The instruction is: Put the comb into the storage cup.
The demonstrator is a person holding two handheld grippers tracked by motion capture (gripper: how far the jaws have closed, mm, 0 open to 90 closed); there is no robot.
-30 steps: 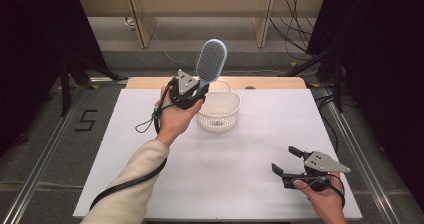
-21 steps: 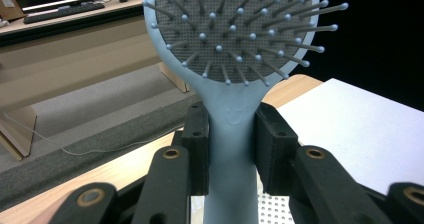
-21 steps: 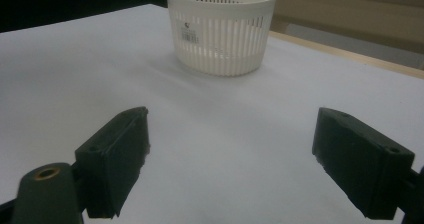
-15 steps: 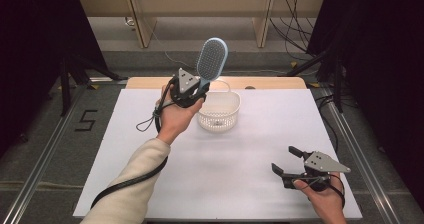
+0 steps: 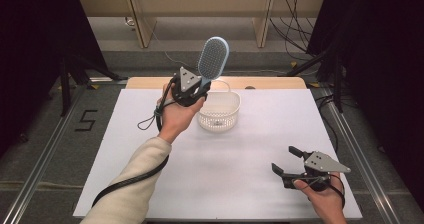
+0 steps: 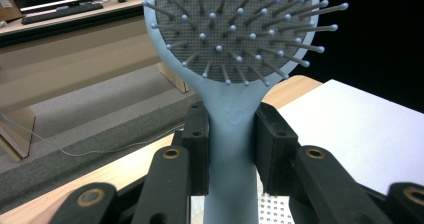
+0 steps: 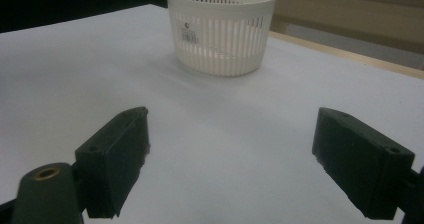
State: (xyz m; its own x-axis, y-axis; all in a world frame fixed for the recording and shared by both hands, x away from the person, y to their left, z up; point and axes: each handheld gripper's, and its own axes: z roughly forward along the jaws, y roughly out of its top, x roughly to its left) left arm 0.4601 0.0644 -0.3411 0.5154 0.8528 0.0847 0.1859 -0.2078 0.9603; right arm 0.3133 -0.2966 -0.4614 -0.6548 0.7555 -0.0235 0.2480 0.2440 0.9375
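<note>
You've got the pale blue paddle hairbrush (image 5: 213,58) up in the air, head high and tilted a touch to the right, bristles facing you, hanging above the far left rim of the white slotted plastic basket (image 5: 219,112). In the left gripper view the pale blue paddle hairbrush (image 6: 235,59) shows its grey cushion and ball-tipped pins, and its handle runs straight down between your black jaws, which are pinching it on both sides just under the neck. Your left gripper (image 5: 192,90) sits at the basket's left edge, raised off the table, your left hand (image 5: 176,115) wrapped under it and a cream sleeve (image 5: 131,184) trailing back towards you, with the black cable looping beside the wrist. The basket stands upright on the white table top (image 5: 250,154), towards the far middle, a thin handle arching at its back. Over on the near right, well apart from all that, your right gripper (image 5: 287,161) rests low by the table, your right hand (image 5: 322,196) behind it. In the right gripper view its jaws are spread wide with only bare table between them, aimed at the white slotted plastic basket (image 7: 220,31) farther off.
</note>
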